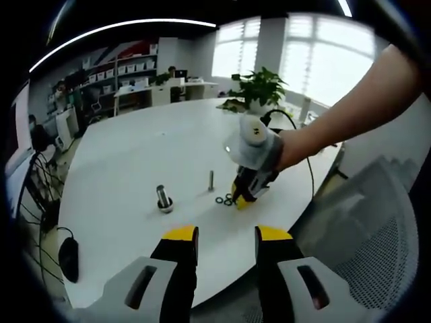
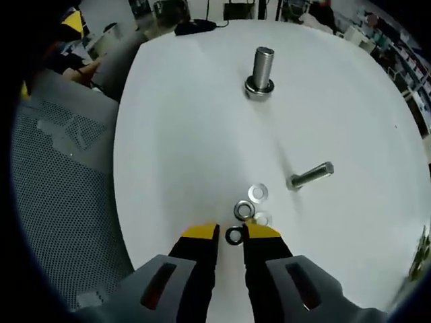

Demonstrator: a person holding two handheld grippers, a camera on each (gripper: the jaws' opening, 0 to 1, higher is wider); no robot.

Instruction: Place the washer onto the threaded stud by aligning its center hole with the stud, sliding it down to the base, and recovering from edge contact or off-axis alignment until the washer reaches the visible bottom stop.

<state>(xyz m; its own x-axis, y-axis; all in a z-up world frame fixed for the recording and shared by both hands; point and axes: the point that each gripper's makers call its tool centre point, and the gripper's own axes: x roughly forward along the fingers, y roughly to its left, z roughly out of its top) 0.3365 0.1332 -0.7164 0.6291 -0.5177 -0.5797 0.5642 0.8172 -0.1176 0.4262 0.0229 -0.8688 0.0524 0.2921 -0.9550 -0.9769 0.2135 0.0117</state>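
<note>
While the right gripper [image 2: 234, 233] pinches a dark washer [image 2: 234, 236] lying flat on the table [image 2: 175, 121] | threaded stud [image 2: 262, 67] upright, well apart | left gripper [image 1: 224, 237] jaws apart.

Left gripper view: washers [image 1: 223, 200] by right claw [image 1: 241, 200] too small to count, part hidden behind its tips. Right gripper view: dark washer [image 2: 234, 235] between claw tips, contact unclear; pale washer [image 2: 263, 219] part hidden by right tip. Slim bolt [image 2: 310, 176] foreshortened, standing or lying unclear. Surface [image 2: 182, 121] cut off at right edge.
</note>
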